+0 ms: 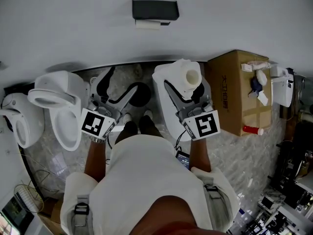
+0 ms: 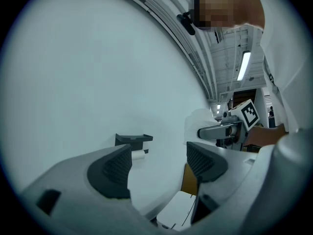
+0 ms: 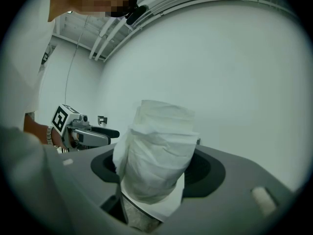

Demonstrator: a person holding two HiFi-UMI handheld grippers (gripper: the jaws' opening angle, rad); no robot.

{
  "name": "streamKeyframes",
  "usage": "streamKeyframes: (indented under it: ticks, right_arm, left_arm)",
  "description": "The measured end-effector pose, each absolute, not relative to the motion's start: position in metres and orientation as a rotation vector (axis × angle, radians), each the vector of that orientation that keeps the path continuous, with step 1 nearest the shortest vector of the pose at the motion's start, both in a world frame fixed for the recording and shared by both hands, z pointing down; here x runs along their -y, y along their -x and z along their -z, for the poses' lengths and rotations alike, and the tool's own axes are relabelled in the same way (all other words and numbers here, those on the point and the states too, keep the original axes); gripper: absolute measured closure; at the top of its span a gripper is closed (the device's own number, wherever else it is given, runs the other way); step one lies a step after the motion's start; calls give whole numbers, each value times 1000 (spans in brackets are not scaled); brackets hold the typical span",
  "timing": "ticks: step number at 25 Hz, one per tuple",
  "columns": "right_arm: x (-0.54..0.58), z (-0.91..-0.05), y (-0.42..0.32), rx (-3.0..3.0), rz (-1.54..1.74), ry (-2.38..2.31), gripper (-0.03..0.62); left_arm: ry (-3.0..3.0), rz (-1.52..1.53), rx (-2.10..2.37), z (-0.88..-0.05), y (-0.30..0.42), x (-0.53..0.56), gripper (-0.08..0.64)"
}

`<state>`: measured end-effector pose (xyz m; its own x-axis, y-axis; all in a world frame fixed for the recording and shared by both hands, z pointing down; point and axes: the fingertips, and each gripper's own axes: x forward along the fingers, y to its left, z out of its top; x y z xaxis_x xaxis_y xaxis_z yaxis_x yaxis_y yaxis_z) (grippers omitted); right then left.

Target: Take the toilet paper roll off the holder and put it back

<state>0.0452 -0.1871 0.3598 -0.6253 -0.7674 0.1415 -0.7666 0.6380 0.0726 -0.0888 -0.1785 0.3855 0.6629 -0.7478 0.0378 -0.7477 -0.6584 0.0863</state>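
The toilet paper roll [image 3: 157, 151] is sitting clamped in the right hand-held gripper [image 1: 185, 88], well apart from the holder [image 1: 155, 9] on the far wall, while the left hand-held gripper [image 2: 159, 164] is idling open and empty, so I'm judging the putting back is yet to come.

Marbled floor [image 1: 247, 153] carries white toilet [image 1: 61, 106], cardboard box [image 1: 234, 89] well apart

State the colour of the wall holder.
The holder is black; the head view shows it best.
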Motion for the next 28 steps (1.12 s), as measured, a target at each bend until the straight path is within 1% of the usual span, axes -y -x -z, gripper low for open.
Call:
streamKeyframes:
  ticks: [15, 22, 28]
  right_arm:
    - [205, -349, -44, 2709, 63, -1262, 265]
    - [274, -313, -34, 2713, 250, -1272, 265]
    - [354, -313, -14, 2687, 283, -1279, 265]
  left_arm:
    - [-2742, -22, 1242, -401, 86, 186, 218]
    - [-2705, -48, 1227, -420, 83, 190, 218]
    - [-2666, -66, 1252, -432, 88, 194, 218]
